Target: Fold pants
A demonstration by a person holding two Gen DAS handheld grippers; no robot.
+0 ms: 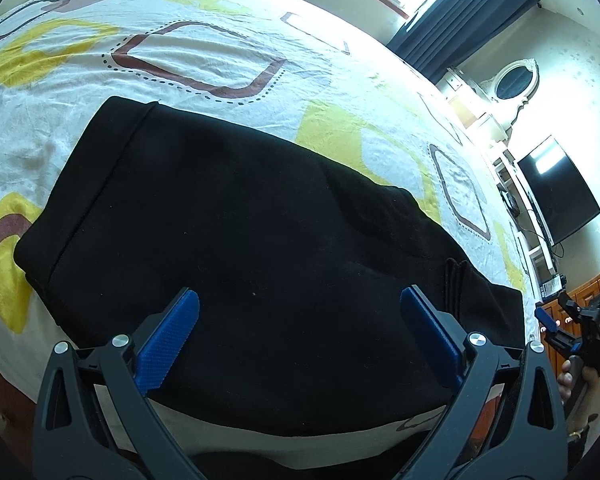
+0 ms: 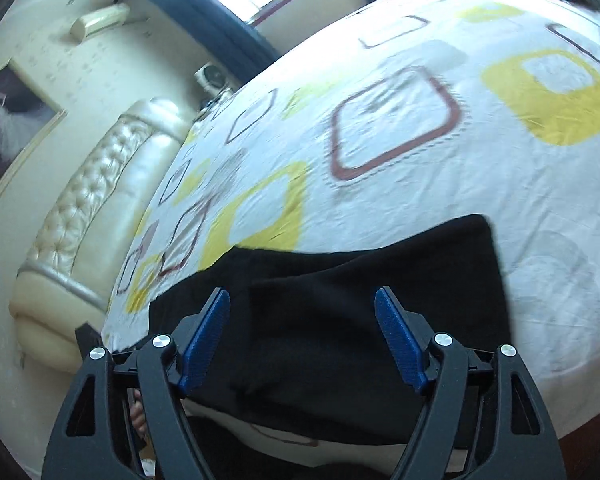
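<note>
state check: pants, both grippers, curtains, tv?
Black pants: folded, flat on the bed sheet, not gripped.
Left gripper: open, nothing between its pads.
Right gripper: open, holding nothing.
Curtains: drawn aside.
TV: off.

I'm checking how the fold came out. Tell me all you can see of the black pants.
The pants are plain black, of soft matte cloth, folded into a thick, roughly rectangular bundle. A stitched band runs along one end; layered edges show at the other. They lie flat near the edge of the patterned bedsheet. Both claws, left and right, stand open above them, gripping nothing.
</note>
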